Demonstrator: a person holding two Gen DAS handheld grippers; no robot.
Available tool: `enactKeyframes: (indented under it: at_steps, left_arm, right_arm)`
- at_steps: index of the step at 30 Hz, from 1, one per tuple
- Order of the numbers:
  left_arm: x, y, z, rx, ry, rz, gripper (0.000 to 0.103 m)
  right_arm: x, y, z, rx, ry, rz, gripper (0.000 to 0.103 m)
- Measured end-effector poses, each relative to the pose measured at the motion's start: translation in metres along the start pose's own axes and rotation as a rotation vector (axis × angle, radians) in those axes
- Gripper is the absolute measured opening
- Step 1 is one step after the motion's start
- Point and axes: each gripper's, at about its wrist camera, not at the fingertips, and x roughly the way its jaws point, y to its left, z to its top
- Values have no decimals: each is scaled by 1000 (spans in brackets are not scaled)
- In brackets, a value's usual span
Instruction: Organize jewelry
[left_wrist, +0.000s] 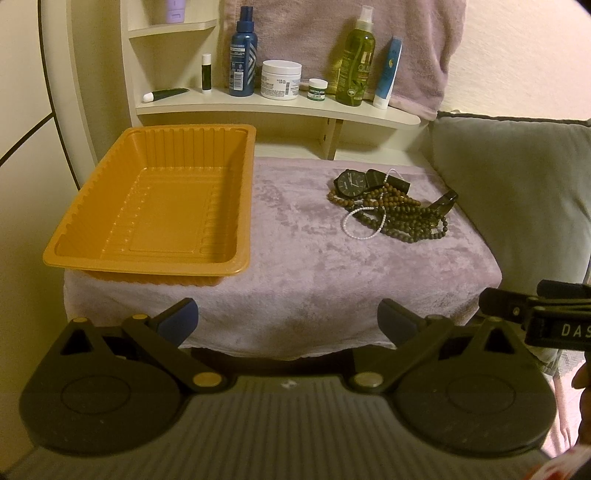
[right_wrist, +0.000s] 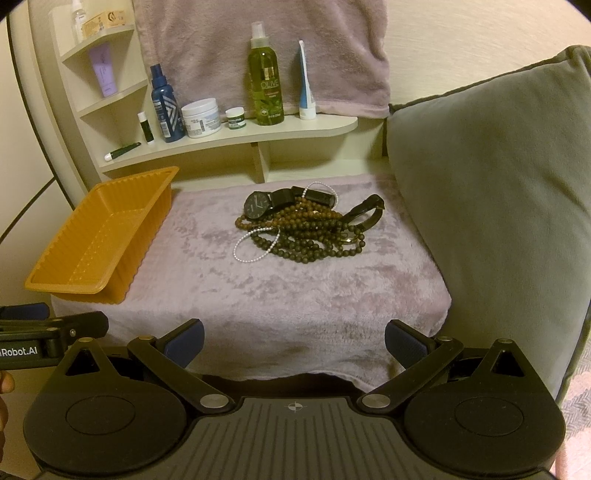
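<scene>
- Left wrist view: the left tool (left_wrist: 288, 321) sits nearest, its two blue-padded fingers (left_wrist: 177, 319) spread wide apart with nothing between them, short of the front edge of the tabletop (left_wrist: 295, 280), which is draped in a mauve towel.
- At the right edge of this view the right tool shows only as a black part cut off by the frame.
- Right wrist view: the right tool (right_wrist: 293, 341) likewise has its two fingers wide apart and empty, before the front edge of the tabletop.
- One orange tray (left_wrist: 155, 203) stands on the left side of the tabletop, its front corner hanging past the edge; nothing lies in it.
- The jewelry pile (right_wrist: 306, 229) lies toward the back right of the tabletop, well apart from both tools and from the tray.
- In the pile: one black watch (right_wrist: 258, 203), one white bead string (right_wrist: 255, 245), and brown bead strands (right_wrist: 314, 243) so tangled that their number cannot be told; a dark curved piece (right_wrist: 365, 210) on the right is hard to make out.
- One grey cushion (right_wrist: 491, 206) rises to the right.
- Farthest, a shelf (left_wrist: 277, 107) carries seven toiletries.
</scene>
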Motion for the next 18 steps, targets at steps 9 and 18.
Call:
enactKeyframes:
  at_steps: [9, 18]
  left_arm:
    - [-1, -1, 0, -1, 1, 0, 102]
    - [-1, -1, 0, 0, 0, -1, 102]
  right_arm:
    - [0, 0, -1, 0, -1, 0, 103]
    - [0, 0, -1, 0, -2, 1, 103]
